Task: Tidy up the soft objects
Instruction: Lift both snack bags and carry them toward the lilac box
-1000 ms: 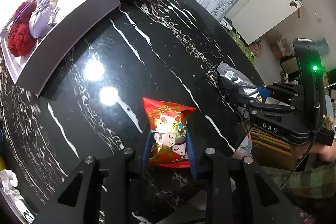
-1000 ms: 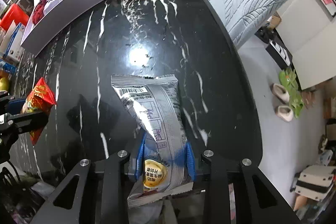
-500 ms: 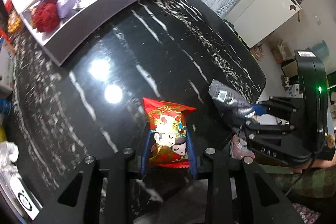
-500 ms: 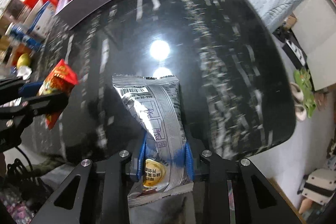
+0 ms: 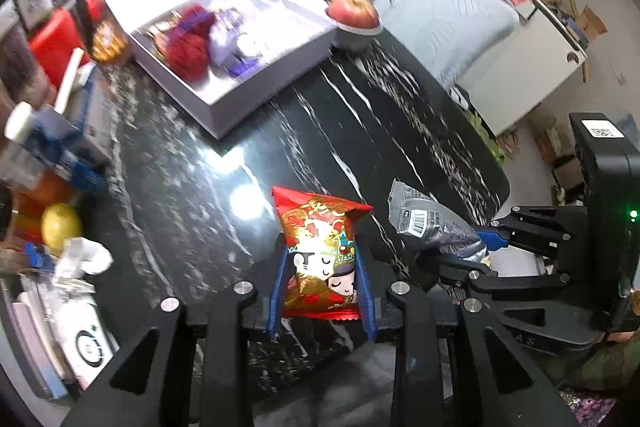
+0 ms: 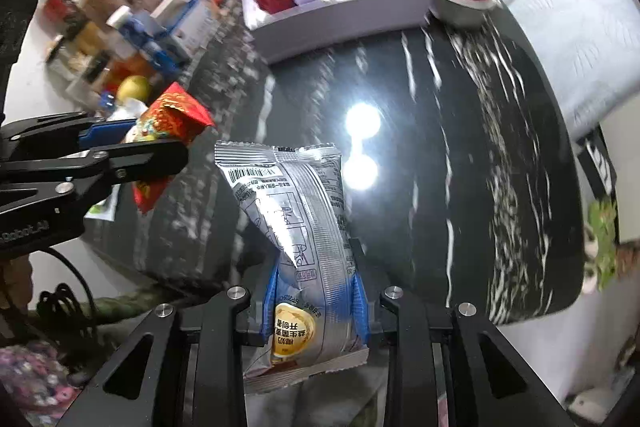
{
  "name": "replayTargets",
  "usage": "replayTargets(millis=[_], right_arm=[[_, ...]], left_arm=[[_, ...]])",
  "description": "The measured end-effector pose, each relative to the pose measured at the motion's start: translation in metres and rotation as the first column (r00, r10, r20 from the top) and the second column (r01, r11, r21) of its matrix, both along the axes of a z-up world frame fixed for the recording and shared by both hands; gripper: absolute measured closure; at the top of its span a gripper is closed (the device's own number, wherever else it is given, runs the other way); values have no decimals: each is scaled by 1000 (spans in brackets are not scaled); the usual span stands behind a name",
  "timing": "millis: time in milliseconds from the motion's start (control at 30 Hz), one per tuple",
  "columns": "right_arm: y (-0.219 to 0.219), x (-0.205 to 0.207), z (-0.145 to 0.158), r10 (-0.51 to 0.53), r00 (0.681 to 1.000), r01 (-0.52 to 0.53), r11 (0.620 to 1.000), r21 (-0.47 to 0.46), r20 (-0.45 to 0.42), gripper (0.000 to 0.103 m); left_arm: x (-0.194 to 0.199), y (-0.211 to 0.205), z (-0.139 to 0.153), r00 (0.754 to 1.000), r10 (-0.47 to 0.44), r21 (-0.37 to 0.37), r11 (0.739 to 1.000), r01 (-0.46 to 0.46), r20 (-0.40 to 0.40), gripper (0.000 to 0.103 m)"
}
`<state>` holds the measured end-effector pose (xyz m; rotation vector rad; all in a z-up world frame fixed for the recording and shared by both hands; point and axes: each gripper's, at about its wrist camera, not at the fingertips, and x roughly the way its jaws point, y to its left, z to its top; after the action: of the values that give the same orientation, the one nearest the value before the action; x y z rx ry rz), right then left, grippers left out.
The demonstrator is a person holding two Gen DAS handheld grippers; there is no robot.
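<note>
Snack packets, red (image 5: 320, 259) in left gripper (image 5: 322, 291), silver (image 6: 304, 247) in right gripper (image 6: 314, 303), stay pinched (now lifted higher above the table (image 5: 360, 131)).

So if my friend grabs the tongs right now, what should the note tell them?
Left tongs: shut on the red snack packet, lifted off the black table.
Right tongs: shut on the silver snack packet, also in the air.
The open lavender box at the far side already holds a red fluffy thing and a purple pouch.
Done: both packets picked up.
Left: probably carry both to the box and let go.
</note>
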<state>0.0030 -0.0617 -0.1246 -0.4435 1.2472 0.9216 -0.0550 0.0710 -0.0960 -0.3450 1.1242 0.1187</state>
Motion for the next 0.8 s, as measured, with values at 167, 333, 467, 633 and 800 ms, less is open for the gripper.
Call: replayTargets(millis=[167, 333, 467, 633, 800], right_arm=[[20, -3, 33, 59, 997, -62, 997, 53, 58, 73], [36, 0, 66, 90, 989, -103, 989, 105, 119, 73], [48, 10, 97, 105, 981, -130, 980, 153, 163, 73], [67, 28, 134, 124, 965, -173, 964, 202, 230, 73], [93, 54, 168, 141, 948, -215, 945, 247, 287, 73]], left_arm=[[-6, 8, 35, 996, 4, 49, 999, -9, 90, 73], [-5, 18, 71, 986, 20, 100, 994, -37, 168, 73], [2, 31, 103, 972, 38, 131, 989, -70, 233, 73], [18, 49, 138, 953, 38, 180, 979, -96, 301, 73], [39, 69, 173, 926, 52, 221, 965, -144, 374, 73]])
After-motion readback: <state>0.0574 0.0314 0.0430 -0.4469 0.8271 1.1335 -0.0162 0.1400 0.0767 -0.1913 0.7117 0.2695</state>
